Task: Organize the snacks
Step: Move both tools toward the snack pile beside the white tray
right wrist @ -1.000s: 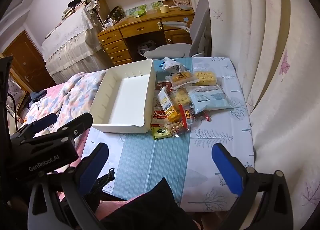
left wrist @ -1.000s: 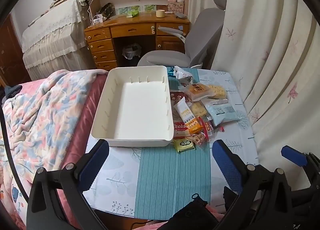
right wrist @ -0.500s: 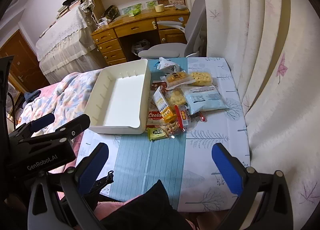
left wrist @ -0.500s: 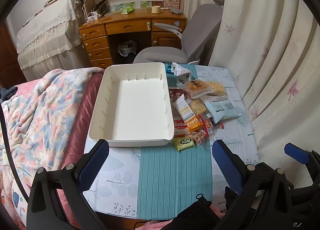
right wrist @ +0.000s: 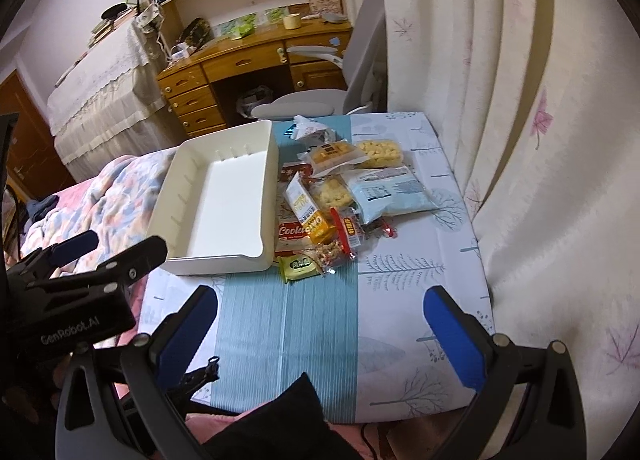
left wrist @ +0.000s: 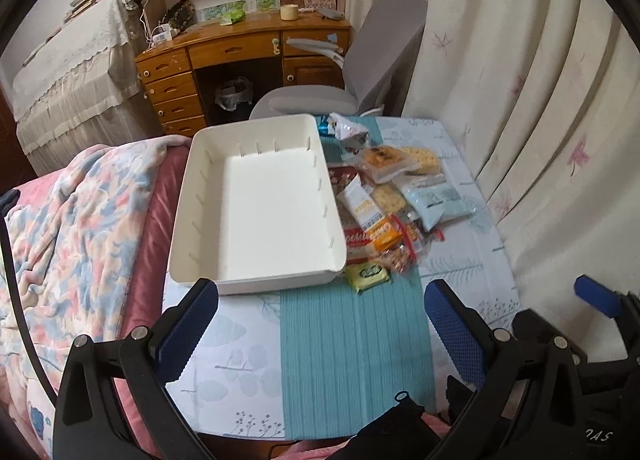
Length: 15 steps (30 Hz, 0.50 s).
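An empty white tray (left wrist: 182, 260) (right wrist: 224, 262) stands on the left half of a small table. A pile of snack packets (left wrist: 384, 200) (right wrist: 340, 196) lies just right of it, with a small green packet (left wrist: 368, 277) (right wrist: 300, 267) nearest me and a pale blue bag (left wrist: 436, 200) (right wrist: 390, 192) on the right. My left gripper (left wrist: 320, 324) is open and empty above the table's near edge. My right gripper (right wrist: 320, 324) is open and empty, also at the near edge. The left gripper's body (right wrist: 72, 300) shows at the left of the right wrist view.
The table (left wrist: 352, 360) has a teal and leaf-print cloth. A bed with a floral blanket (left wrist: 60, 228) borders it on the left, a curtain (left wrist: 540, 120) on the right. A grey chair (left wrist: 360, 72) and a wooden desk (left wrist: 240, 48) stand behind.
Both grippers have drifted slightly, so the table and tray sit a little differently in each view. Nothing on the table has moved. Both grippers stay open.
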{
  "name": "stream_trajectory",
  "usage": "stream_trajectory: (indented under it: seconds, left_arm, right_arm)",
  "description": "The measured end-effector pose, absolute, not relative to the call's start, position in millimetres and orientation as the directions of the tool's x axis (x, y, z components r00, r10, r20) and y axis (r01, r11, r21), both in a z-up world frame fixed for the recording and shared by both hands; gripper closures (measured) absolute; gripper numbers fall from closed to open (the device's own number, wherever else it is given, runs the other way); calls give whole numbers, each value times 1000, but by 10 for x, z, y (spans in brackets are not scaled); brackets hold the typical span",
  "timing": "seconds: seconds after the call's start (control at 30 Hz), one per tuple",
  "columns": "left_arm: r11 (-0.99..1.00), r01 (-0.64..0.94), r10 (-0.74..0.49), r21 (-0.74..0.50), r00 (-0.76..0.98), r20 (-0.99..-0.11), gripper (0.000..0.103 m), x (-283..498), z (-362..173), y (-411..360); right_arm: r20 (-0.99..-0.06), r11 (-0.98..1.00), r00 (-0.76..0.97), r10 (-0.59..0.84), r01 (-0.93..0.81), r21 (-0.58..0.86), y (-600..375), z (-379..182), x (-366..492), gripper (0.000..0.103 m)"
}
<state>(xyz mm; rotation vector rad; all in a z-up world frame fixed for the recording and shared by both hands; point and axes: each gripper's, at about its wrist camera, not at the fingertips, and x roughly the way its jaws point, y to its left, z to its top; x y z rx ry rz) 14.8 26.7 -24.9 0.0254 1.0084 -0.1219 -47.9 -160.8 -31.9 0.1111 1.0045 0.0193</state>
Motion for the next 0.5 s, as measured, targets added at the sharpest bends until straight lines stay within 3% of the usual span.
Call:
stream_trajectory:
  seconds: [0.5]
  left_arm:
    - [989,127,-119,-72,420,-900,0,287,-521,242]
  right_arm:
    - [-794,992,597,-115,27,-123,-1547,-327,-433,0]
